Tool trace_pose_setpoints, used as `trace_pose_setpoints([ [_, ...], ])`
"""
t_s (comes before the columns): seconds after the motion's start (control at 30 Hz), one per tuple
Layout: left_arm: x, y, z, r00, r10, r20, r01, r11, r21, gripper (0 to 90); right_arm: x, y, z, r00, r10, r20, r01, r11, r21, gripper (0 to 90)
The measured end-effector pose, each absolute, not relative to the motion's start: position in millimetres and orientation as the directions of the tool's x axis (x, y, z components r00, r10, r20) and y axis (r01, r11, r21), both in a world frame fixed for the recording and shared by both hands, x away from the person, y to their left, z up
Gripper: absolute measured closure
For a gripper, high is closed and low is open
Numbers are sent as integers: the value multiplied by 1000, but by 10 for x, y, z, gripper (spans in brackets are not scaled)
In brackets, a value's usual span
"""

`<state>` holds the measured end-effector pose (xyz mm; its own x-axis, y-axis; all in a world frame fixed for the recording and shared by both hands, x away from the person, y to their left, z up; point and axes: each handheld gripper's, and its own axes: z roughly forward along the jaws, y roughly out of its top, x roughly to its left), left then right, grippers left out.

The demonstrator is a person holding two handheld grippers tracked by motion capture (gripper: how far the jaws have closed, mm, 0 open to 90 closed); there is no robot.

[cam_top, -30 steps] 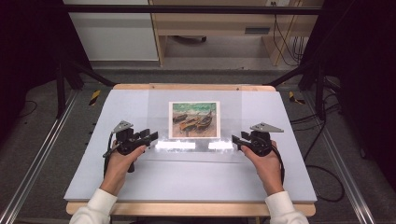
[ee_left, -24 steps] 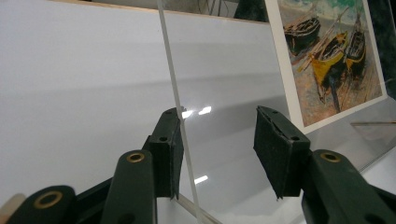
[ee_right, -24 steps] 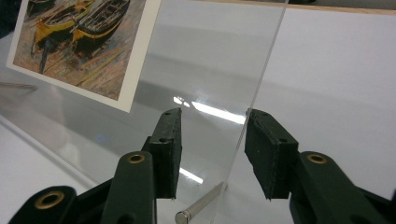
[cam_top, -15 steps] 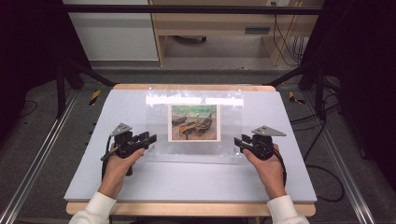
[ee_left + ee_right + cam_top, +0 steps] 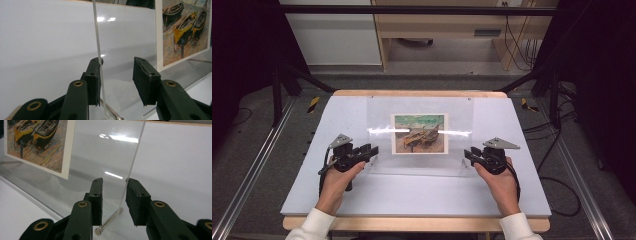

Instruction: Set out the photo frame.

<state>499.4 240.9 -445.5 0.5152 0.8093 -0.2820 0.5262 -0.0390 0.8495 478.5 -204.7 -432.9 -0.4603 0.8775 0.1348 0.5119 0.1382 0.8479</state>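
Your left gripper [image 5: 371, 150] and right gripper [image 5: 468, 153] straddle the side edges of the clear acrylic sheet [image 5: 417, 165]; their jaws have just been closing. Each is part open, one pad touching the edge, the other apart, so neither clamps yet. Beyond, the boat picture [image 5: 419, 133] lies beneath the sheet on the white table [image 5: 522, 130]. Gripping and lifting likely remain.

Glossy clear acrylic sheet [image 5: 419, 135], matt paper print [image 5: 419, 133], smooth white table [image 5: 412, 192].

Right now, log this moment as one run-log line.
left hand-held gripper: closing, open around clear sheet's edge | right hand-held gripper: closing, open astride opposite edge | boat picture: behind sheet
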Motion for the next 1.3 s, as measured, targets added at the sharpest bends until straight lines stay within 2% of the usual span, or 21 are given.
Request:
trace_pose_setpoints([
  [1.3, 4929, 2413, -4440, 522, 812, -259, 533, -74, 843, 606, 4706, -2073, -4346, -465, 875, 139, 512, 137, 848, 721],
])
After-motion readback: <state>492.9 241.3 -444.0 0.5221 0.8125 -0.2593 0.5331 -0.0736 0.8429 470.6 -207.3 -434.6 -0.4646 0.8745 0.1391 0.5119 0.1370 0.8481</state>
